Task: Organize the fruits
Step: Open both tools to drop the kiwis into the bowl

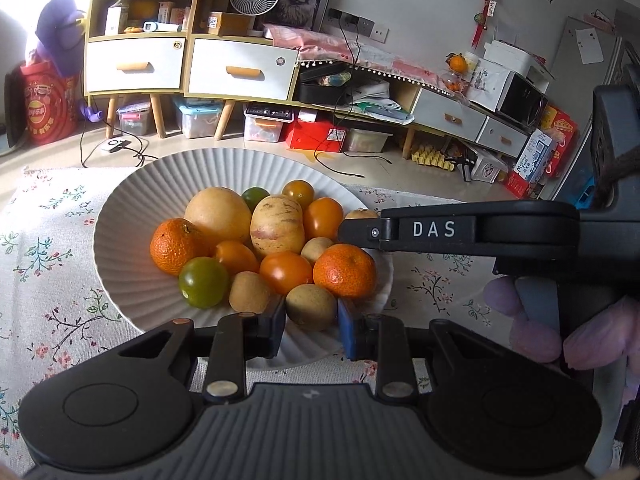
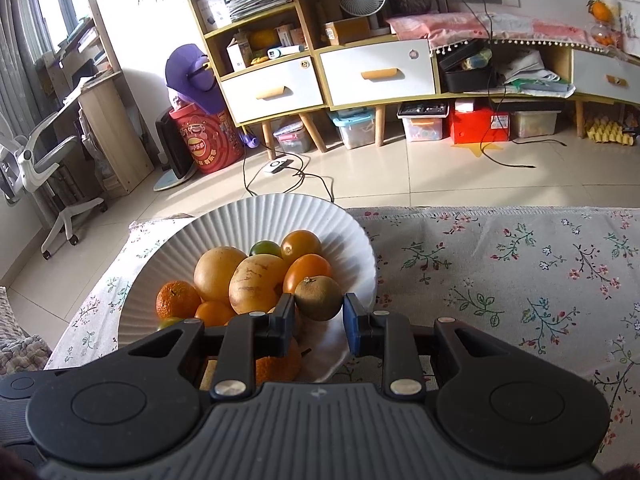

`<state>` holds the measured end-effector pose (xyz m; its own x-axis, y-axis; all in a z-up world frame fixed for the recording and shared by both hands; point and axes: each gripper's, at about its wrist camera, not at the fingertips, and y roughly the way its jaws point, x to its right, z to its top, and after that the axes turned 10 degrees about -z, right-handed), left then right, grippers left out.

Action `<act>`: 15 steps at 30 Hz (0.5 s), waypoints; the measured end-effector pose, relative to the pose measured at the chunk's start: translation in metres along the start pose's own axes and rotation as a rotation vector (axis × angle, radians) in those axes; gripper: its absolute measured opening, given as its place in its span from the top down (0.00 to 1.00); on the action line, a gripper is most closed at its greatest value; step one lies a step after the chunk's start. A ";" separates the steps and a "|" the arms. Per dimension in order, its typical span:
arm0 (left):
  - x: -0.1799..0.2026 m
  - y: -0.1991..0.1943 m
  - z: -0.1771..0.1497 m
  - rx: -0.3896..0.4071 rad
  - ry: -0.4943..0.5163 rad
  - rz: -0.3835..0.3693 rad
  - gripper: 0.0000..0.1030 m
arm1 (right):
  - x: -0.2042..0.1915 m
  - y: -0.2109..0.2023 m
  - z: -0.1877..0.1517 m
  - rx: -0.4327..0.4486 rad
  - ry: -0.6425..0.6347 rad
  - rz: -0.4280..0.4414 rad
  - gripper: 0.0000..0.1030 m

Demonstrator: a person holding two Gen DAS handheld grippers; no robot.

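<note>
Closest to the left wrist camera: left gripper, pads pressed to both flanks of the near brown fruit, so seemingly clamped on it. Lies just inside the near rim of the ribbed white bowl, dead ahead of the jaws, long axis running left to right from pad to pad, just nearer than a mandarin and an orange tomato.

Over at the right wrist camera: right gripper closed likewise on the raised brown fruit, stem end up, apparently held above the pile at the bowl's right side, not resting on it.

Judged from the layout: no reach left for either claw, each fruit already between its jaws. Likely a straight lift or release next, with little room between the two grippers over the bowl's right edge. Flowered tablecloth open to the right.
</note>
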<state>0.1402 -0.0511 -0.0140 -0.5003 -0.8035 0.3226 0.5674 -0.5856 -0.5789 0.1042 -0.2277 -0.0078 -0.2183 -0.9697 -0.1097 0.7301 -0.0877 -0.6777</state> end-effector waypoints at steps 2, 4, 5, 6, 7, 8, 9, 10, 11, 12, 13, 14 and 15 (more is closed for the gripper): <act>0.001 0.000 0.000 -0.001 0.012 0.003 0.84 | 0.001 0.000 0.000 -0.003 0.010 0.005 0.75; 0.001 -0.001 0.000 -0.005 0.021 -0.002 0.80 | 0.002 -0.001 0.002 -0.005 0.011 0.006 0.72; 0.002 -0.002 0.001 -0.005 0.026 -0.004 0.76 | 0.002 -0.002 0.002 -0.005 0.011 0.010 0.70; 0.003 -0.003 0.001 -0.003 0.032 -0.003 0.70 | 0.002 -0.003 0.002 -0.004 0.012 0.016 0.67; 0.003 -0.004 0.001 -0.002 0.039 -0.001 0.67 | 0.003 -0.004 0.003 -0.003 0.012 0.016 0.63; 0.004 -0.005 0.001 0.000 0.047 0.002 0.63 | 0.004 -0.005 0.004 0.000 0.013 0.012 0.62; 0.005 -0.006 0.000 -0.001 0.052 0.002 0.60 | 0.005 -0.007 0.005 0.005 0.017 0.008 0.60; 0.005 -0.007 0.000 -0.001 0.054 0.002 0.59 | 0.007 -0.007 0.006 0.007 0.022 0.006 0.58; 0.006 -0.008 0.000 0.000 0.056 0.002 0.58 | 0.007 -0.008 0.007 0.008 0.028 0.003 0.58; 0.006 -0.010 0.000 0.000 0.059 0.002 0.55 | 0.009 -0.009 0.008 0.009 0.036 -0.004 0.56; 0.007 -0.011 0.000 0.002 0.063 0.002 0.52 | 0.011 -0.010 0.008 0.010 0.040 -0.009 0.54; 0.007 -0.013 0.000 0.004 0.067 0.004 0.50 | 0.012 -0.011 0.008 0.011 0.043 -0.015 0.52; 0.008 -0.015 0.000 0.007 0.074 0.013 0.44 | 0.013 -0.013 0.008 0.012 0.044 -0.021 0.49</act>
<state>0.1277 -0.0485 -0.0026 -0.5397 -0.8011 0.2587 0.5783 -0.5761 -0.5776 0.0972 -0.2407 0.0054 -0.2619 -0.9567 -0.1272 0.7325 -0.1112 -0.6716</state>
